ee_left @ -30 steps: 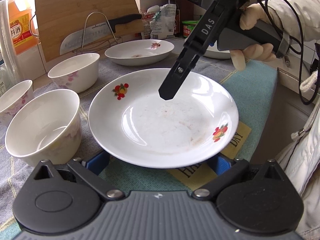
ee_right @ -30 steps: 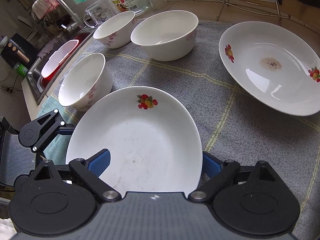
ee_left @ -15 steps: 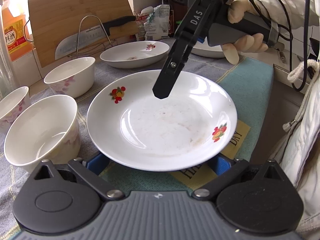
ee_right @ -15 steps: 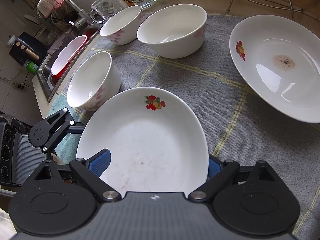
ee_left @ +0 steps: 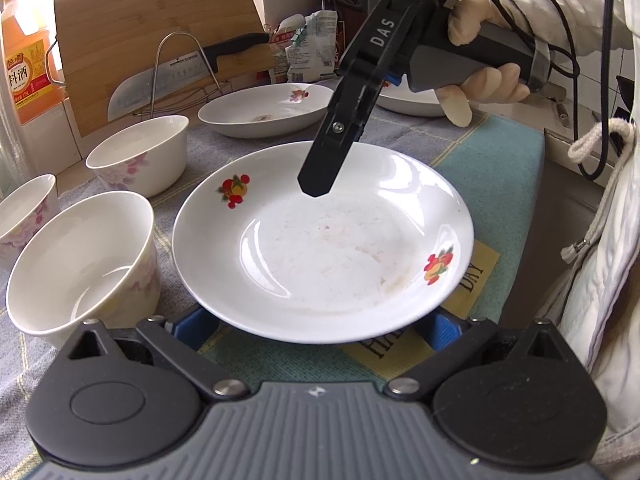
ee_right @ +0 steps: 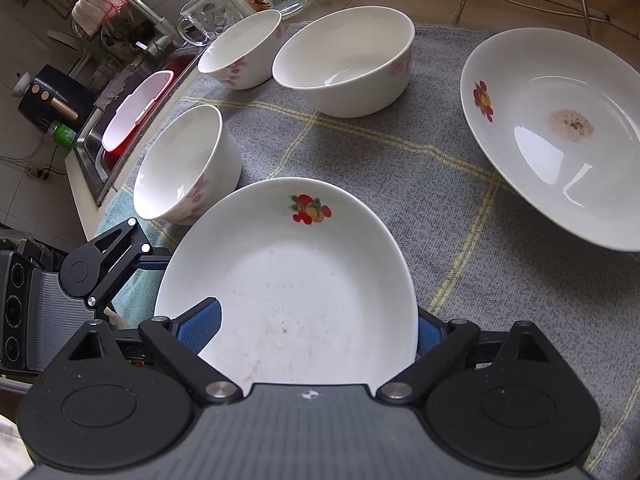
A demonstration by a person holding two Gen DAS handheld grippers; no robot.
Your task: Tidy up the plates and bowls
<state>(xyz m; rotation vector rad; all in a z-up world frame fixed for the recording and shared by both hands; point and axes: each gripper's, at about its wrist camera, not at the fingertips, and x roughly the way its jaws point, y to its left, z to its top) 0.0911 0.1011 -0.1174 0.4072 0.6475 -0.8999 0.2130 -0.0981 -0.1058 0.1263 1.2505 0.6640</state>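
Note:
A white plate with fruit motifs (ee_left: 320, 248) (ee_right: 288, 280) lies on the mat before both grippers. My left gripper (ee_left: 318, 326) (ee_right: 156, 258) stands open, its blue pads (ee_left: 192, 326) tucked under the plate's near rim. My right gripper (ee_right: 312, 320) (ee_left: 320, 184) is open wide and straddles the rim. One pad (ee_right: 200, 322) hangs over the plate's inside, and the other sits outside the rim. Three floral bowls (ee_left: 80, 264) (ee_left: 140, 156) (ee_left: 24, 208) stand to the left, also seen in the right wrist view (ee_right: 184, 164) (ee_right: 244, 48) (ee_right: 344, 60). A second, stained plate (ee_left: 264, 108) (ee_right: 560, 128) lies farther back.
A third plate (ee_left: 408, 100) sits behind the gloved hand (ee_left: 480, 80). A cutting board (ee_left: 152, 48) and a cleaver on a wire rack (ee_left: 168, 76) stand at the back. A sink with a red basin (ee_right: 132, 116) lies beyond the bowls. The counter edge (ee_left: 560, 152) drops off on the right.
The right gripper has tilted a little over the plate, and its finger has drifted slightly left in the left wrist view. The plate, the bowls and the left gripper have kept still.

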